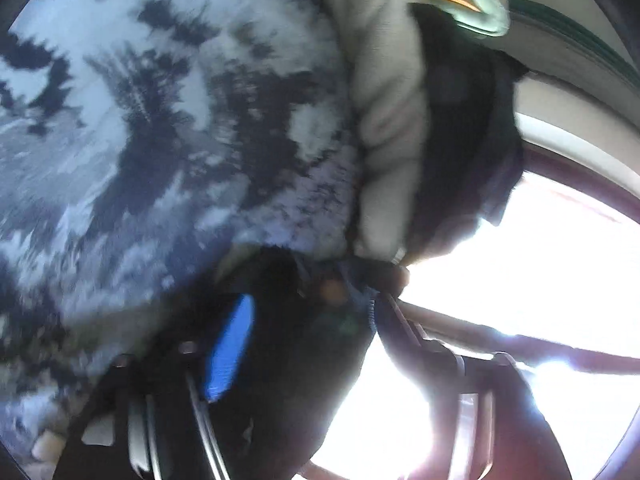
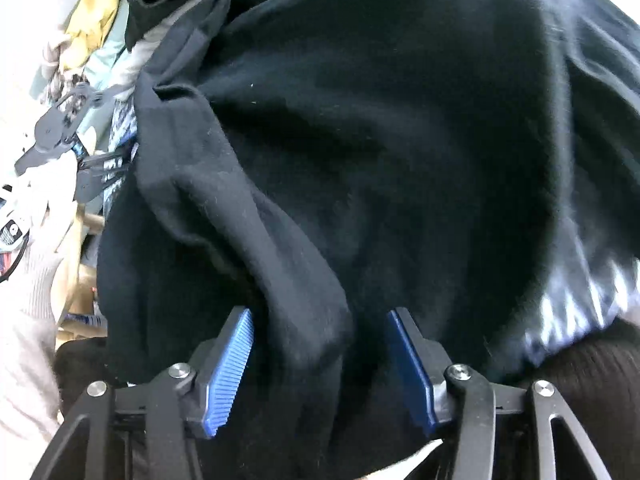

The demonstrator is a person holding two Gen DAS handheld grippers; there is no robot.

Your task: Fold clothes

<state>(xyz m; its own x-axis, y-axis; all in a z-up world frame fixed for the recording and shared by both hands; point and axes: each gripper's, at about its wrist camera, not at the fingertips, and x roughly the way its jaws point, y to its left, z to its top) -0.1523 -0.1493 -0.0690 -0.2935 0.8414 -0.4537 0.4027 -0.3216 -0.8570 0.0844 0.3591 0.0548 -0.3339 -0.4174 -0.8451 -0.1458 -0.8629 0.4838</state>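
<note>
Closest to the right wrist camera, the right gripper [image 2: 320, 364] has its blue-ribbed fingers [image 2: 228, 372] spread wide, and a thick fold of the black garment [image 2: 360, 152] hangs down between them without being pinched. The cloth is a soft, matte black knit with a slightly fuzzy nap, specked with lint, and it fills almost the whole view in heavy rounded folds. One rolled edge curves from the upper left down into the gap between the fingers. At the lower right its hem looks shiny and streaked (that part is blurred, so the finish is hard to judge).

Further left, past the garment's edge, the left gripper [image 2: 76, 136] shows as grey linkage, touching the cloth's side. Behind it lies a heap of other clothes [image 2: 92, 28], mustard yellow, pale green and white among them.

From the left wrist camera, everything is smeared by motion. One blue finger [image 1: 230, 348] is plain, with dark fabric bunched against it; whether the left gripper has hold of that fabric I cannot tell. Beyond it spreads a blue-and-white mottled fabric [image 1: 160, 128], then a cream knit piece [image 1: 384, 112], with a bright window [image 1: 540, 272] to the right.
</note>
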